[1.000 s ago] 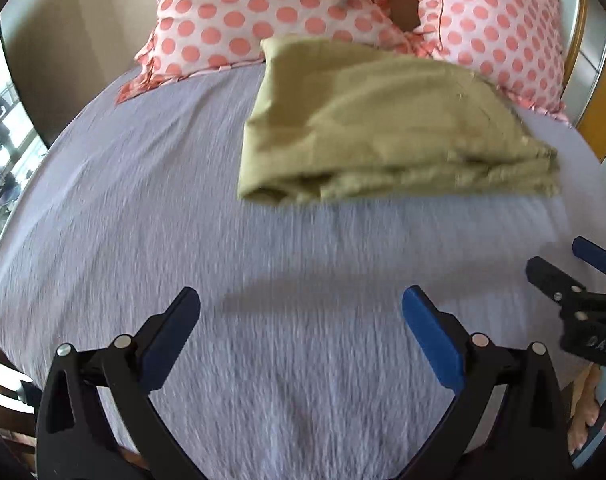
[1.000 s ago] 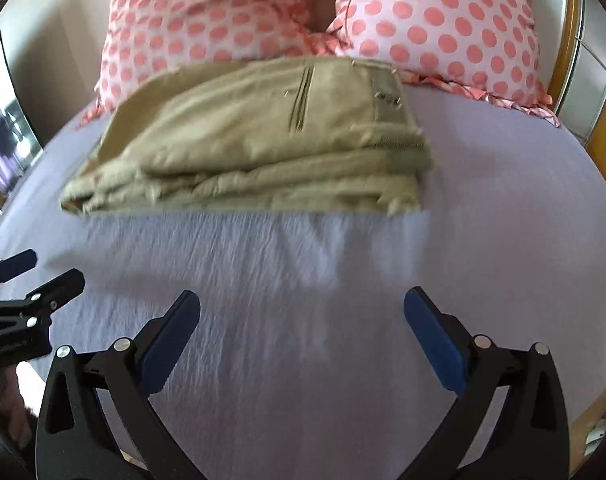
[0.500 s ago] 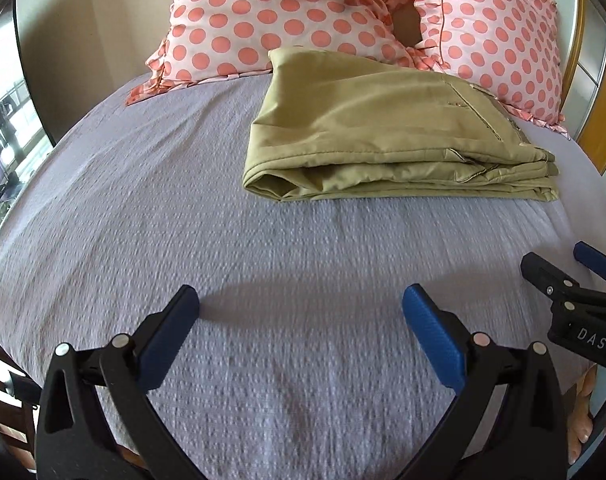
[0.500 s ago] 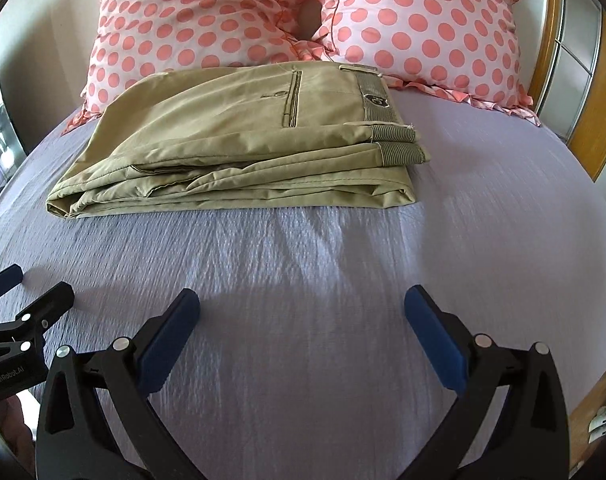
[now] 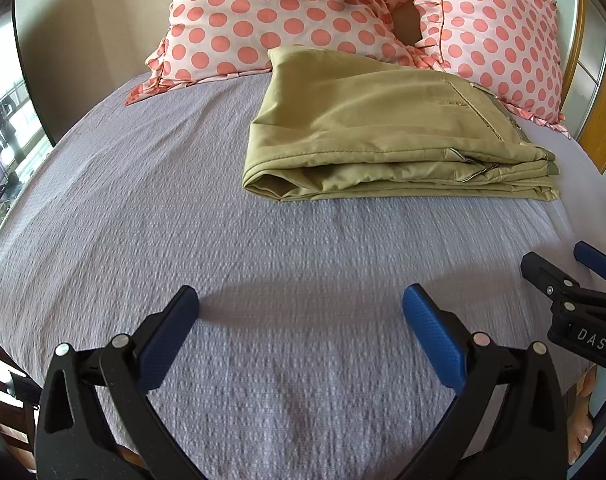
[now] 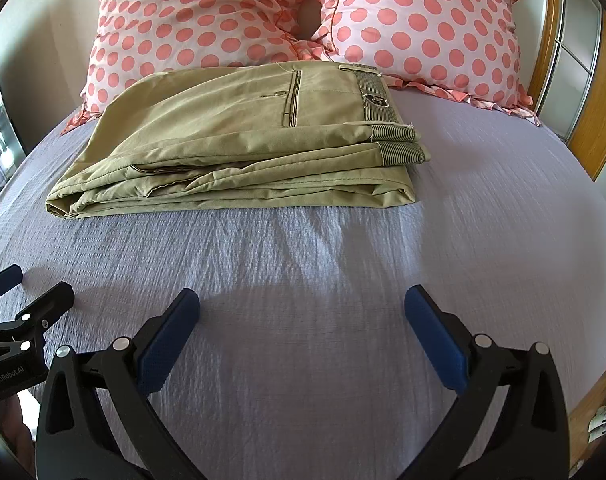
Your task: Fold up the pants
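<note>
Khaki pants [image 5: 383, 136] lie folded into a flat stack on the lilac bedspread [image 5: 183, 220], close to the pillows. In the right wrist view the pants [image 6: 239, 152] show a back pocket and a striped waistband at the right end. My left gripper [image 5: 301, 312] is open and empty, hovering over bare bedspread well short of the pants. My right gripper [image 6: 302, 312] is open and empty too, also short of the pants. Each gripper shows at the edge of the other's view, the right one [image 5: 575, 280] and the left one [image 6: 19, 292].
Two pink pillows with coral dots [image 6: 207, 20] [image 6: 427, 24] lean at the head of the bed behind the pants. A wooden bed frame and panelled door [image 6: 583, 88] stand at the right. The bed's left edge drops off near a window [image 5: 7, 140].
Both grippers have drawn back slightly from the pants and steadied; the earlier blur is gone. The pants lie still in the same folded stack. Both grippers stay open.
</note>
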Demonstrator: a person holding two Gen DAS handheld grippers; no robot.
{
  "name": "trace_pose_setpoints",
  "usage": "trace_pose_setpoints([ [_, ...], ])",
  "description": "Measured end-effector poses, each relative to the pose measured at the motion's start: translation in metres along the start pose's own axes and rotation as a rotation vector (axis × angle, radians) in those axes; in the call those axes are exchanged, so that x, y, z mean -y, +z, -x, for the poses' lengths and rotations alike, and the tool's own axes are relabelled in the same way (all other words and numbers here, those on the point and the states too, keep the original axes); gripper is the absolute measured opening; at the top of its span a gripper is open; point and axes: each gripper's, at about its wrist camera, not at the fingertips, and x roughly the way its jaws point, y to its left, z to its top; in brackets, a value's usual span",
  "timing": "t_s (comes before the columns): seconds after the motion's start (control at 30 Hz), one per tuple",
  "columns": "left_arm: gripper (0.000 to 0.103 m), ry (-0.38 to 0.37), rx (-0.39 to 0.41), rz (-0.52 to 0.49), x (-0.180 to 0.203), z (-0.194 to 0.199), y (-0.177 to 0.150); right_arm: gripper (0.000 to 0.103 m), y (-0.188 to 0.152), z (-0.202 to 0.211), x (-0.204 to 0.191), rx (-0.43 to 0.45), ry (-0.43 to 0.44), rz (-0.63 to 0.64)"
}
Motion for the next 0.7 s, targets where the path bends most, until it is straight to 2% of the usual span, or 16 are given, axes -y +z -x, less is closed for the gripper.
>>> trace_pose_setpoints([
  [0.7,0.101,-0.006,-0.035,-0.005,-0.001,-0.0021,0.0029,0.102,0.0004,0.0002,-0.0002,0.0,0.001,0.001],
])
